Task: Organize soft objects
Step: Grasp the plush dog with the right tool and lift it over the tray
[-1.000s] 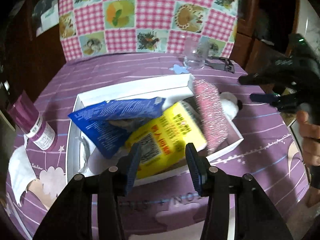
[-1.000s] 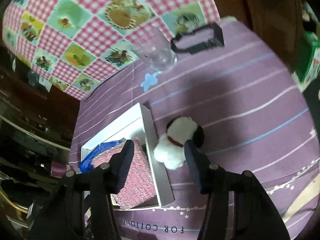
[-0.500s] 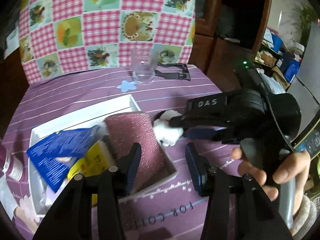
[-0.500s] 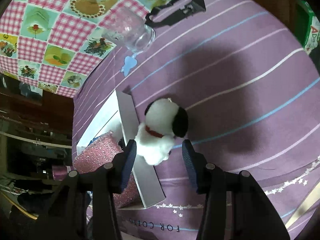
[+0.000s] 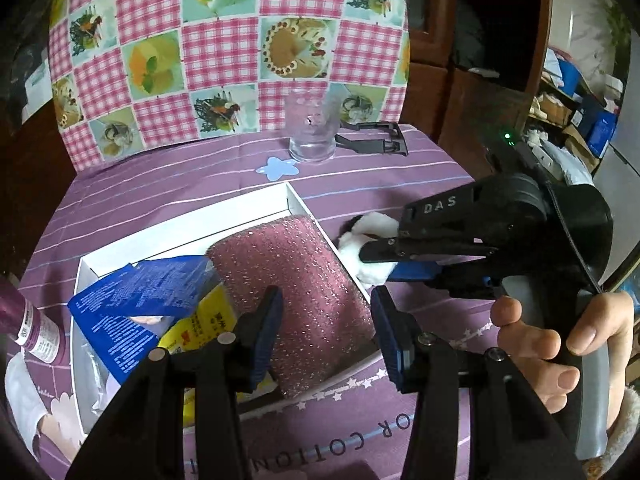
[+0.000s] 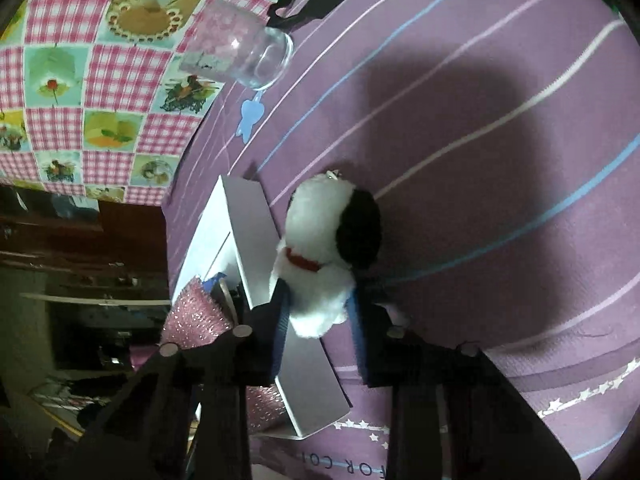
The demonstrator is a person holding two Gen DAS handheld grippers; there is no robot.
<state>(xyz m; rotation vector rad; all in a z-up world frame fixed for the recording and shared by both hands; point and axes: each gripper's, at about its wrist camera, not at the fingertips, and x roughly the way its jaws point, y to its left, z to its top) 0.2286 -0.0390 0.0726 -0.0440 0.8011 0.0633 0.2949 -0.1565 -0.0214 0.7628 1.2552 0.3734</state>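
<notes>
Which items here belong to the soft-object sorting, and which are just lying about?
Part of the job: plush dog, between the right gripper fingers; pink sponge, blue packet and yellow packet in the white box.

Lying about: glass, black clip, purple bottle.

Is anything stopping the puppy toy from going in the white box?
Yes. The box's wall stands between the puppy toy and the inside, and the pink sponge fills that end.
</notes>
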